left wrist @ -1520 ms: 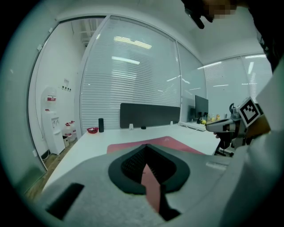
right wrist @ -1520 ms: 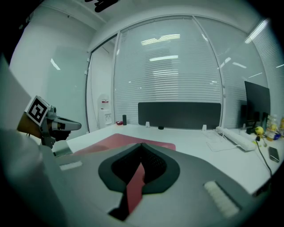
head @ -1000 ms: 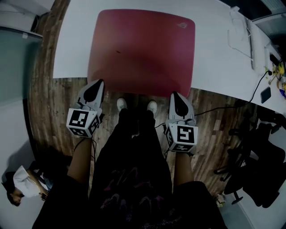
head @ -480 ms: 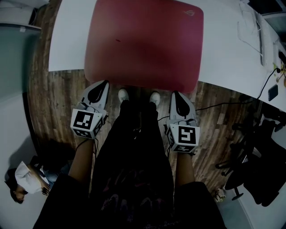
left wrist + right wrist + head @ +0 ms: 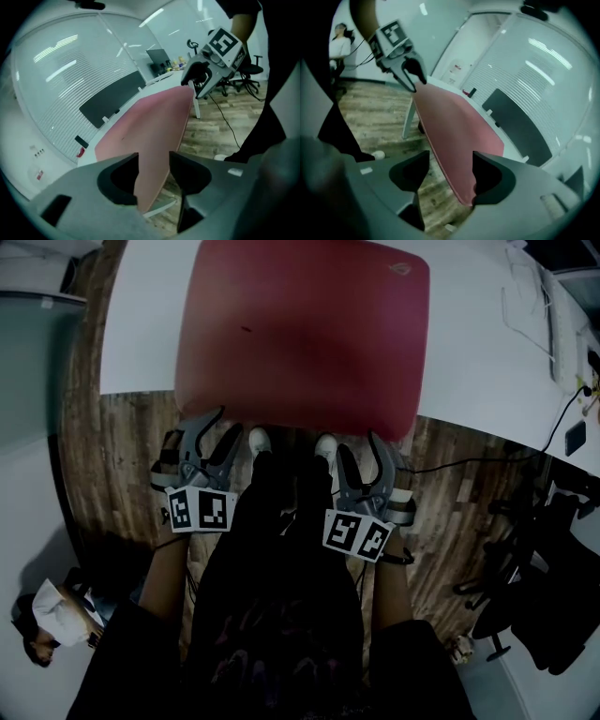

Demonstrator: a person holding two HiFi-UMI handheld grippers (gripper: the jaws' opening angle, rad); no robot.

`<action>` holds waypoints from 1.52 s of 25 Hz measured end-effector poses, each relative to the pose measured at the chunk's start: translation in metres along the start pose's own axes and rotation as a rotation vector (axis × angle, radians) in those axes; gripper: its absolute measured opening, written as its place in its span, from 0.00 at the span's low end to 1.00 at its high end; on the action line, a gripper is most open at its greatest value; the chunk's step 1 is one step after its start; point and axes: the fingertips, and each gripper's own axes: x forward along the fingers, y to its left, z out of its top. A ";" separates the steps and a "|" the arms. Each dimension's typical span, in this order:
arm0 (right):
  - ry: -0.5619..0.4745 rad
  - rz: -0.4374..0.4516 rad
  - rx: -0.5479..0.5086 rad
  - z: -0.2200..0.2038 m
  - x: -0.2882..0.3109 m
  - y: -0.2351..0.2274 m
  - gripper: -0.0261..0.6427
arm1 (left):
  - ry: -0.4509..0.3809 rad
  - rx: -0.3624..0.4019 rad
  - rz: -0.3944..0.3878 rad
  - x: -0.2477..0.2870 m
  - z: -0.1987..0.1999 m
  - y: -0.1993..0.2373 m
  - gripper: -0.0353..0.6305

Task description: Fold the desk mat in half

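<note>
Fingers [image 5: 117,180] of left gripper [image 5: 225,423] and right gripper [image 5: 361,448] just opened, gripping nothing. Red desk mat [image 5: 300,334] overhangs desk [image 5: 469,343] front edge, aligned with both gaps. Advance level, pinch evenly.

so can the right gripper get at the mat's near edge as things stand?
Probably yes. The right gripper's jaws have just opened, and the mat's near edge overhangs the table in line with their gap, not yet pinched. Nothing blocks the way.
</note>
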 end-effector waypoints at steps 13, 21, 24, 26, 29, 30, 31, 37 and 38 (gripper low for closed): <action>0.054 -0.118 -0.247 -0.014 0.034 0.007 0.58 | 0.106 0.330 0.034 0.037 -0.019 -0.017 0.53; 0.043 -0.136 -0.239 -0.009 0.034 -0.001 0.45 | 0.077 0.331 0.007 0.030 -0.013 -0.017 0.41; 0.028 -0.121 -0.251 -0.004 0.026 0.002 0.37 | 0.066 0.336 -0.016 0.020 -0.010 -0.019 0.33; 0.013 -0.120 -0.253 0.000 0.018 0.002 0.28 | 0.056 0.333 -0.027 0.013 -0.005 -0.020 0.26; 0.000 -0.119 -0.240 0.006 0.008 -0.002 0.15 | 0.037 0.306 -0.033 0.003 0.003 -0.017 0.14; -0.005 -0.120 -0.237 0.009 0.005 -0.005 0.15 | 0.032 0.298 -0.036 0.000 0.005 -0.014 0.13; -0.011 -0.122 -0.236 0.013 0.003 -0.008 0.12 | 0.028 0.295 -0.039 -0.002 0.008 -0.011 0.12; -0.038 -0.089 -0.254 0.031 -0.009 -0.028 0.09 | 0.020 0.279 -0.088 -0.013 0.022 0.006 0.09; -0.042 -0.078 -0.260 0.034 -0.011 -0.031 0.09 | 0.021 0.273 -0.103 -0.016 0.025 0.009 0.09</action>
